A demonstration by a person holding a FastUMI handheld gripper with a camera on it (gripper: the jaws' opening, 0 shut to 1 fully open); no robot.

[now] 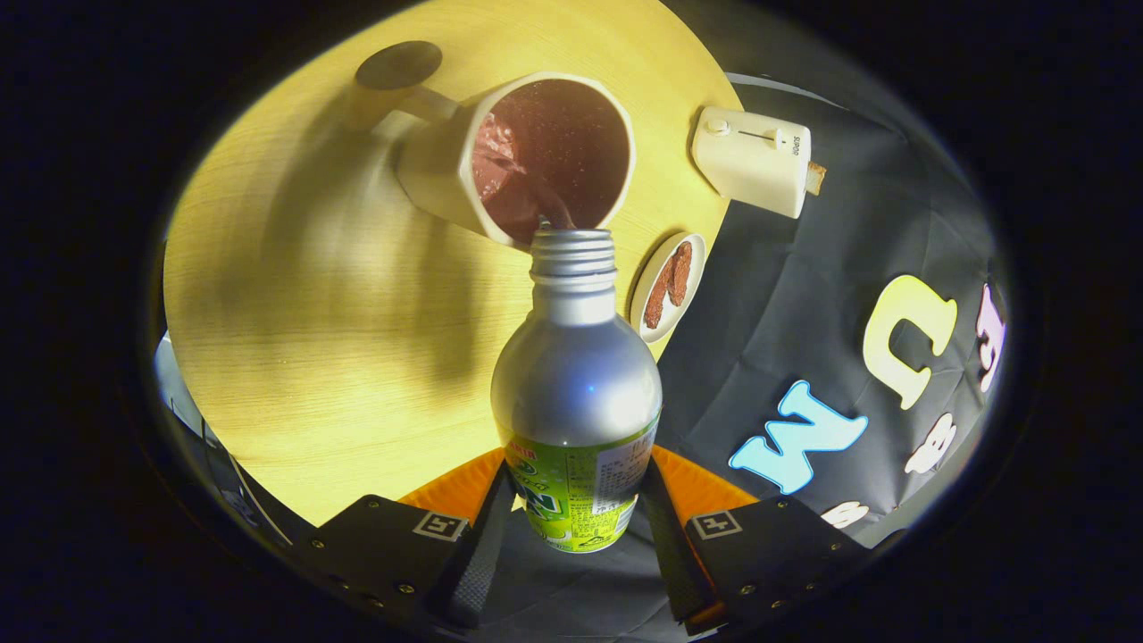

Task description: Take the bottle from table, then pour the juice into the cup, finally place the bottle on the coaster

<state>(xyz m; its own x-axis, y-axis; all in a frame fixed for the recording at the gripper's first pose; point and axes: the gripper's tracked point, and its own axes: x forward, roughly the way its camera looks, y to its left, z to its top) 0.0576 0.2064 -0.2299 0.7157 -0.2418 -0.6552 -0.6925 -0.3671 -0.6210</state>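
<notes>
The gripper (pixel 576 522) clamped a silver metal bottle (pixel 576 384) with both fingers, its open mouth at twelve o'clock. Dark juice (pixel 545 201) streamed into the cream ceramic cup (pixel 536 156) on the round yellow wooden table (pixel 312 339).

Bottle (pixel 576 384) label: print too small, partly hidden, illegible. Toaster (pixel 753 161) side: small word, unreadable.

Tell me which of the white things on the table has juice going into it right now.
The cup just beyond the bottle the gripper holds: dark juice streams into it. The small plate holds brown pieces; the white boxy appliance sits closed.
</notes>
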